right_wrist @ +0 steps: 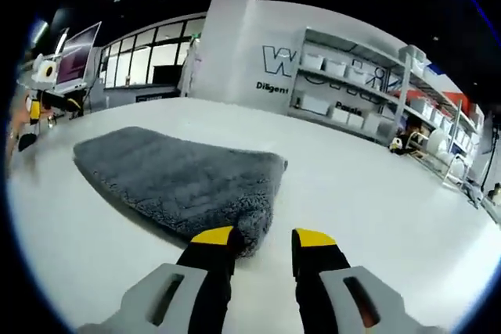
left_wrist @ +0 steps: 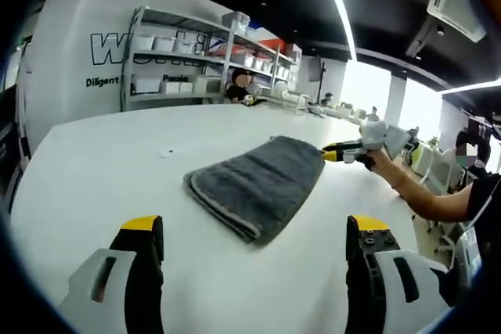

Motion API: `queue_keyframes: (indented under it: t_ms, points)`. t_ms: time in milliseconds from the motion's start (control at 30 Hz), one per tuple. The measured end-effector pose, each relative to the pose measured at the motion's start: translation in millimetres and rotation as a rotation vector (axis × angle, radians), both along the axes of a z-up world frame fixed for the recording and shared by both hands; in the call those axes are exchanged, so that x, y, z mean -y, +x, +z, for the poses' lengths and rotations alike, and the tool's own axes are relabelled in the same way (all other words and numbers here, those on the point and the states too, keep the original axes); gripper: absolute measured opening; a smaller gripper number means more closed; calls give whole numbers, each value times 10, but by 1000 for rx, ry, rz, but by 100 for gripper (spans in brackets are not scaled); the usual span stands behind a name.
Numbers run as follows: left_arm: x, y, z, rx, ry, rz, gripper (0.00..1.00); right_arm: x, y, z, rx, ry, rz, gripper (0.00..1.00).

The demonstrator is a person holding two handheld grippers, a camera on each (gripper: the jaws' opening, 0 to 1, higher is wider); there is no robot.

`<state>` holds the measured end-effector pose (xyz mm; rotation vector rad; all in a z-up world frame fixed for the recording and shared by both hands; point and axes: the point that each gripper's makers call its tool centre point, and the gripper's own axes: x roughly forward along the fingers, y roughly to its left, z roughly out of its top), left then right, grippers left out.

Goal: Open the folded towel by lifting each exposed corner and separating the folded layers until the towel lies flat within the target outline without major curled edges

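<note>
On the white tabletop lies a grey towel. It is folded, and we see the stacked layers along its near edge. It lies well away from the tabletop's edges. We cannot see any target outline here.

Our left gripper is near the towel but apart from it. Its jaws are wide open and hold nothing. The towel sits ahead, between the two jaws.

Our right gripper is at a corner of the towel. In the right gripper view the jaws are partly open, and one yellow tip is just beside the fluffy corner, maybe touching it. They do not hold anything yet. In the left gripper view we see this same gripper at the far end of the towel, held by a hand.

We think the next step is to pinch that corner and lift it. Some things could go wrong. The jaws could grab all the layers at once, because they lie so close together. Then the whole towel would lift and stay folded. The jaws could also close beside the corner and catch nothing. If we pull too fast, the towel could slide on the smooth tabletop. The edge could also curl over when we lay it down.
</note>
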<state>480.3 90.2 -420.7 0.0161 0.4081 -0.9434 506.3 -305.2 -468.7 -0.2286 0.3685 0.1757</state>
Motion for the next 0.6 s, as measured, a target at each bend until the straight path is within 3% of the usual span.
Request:
queue_keyframes:
  t_ms: [167, 300, 467, 567, 600]
  points:
    - [-4, -10, 11, 3, -3, 1, 96, 75, -64, 49, -15, -46, -24, 46]
    - [-9, -9, 27, 6, -6, 0, 96, 77, -123, 57, -28, -93, -20, 65]
    - [-10, -18, 32, 8, -8, 0, 96, -122, -206, 75, -41, -87, 56, 85]
    - [-12, -19, 20, 4, -3, -2, 96, -182, -224, 96, -49, -79, 56, 100]
    - [-14, -14, 20, 3, -3, -1, 96, -239, -244, 96, -56, -84, 84, 98]
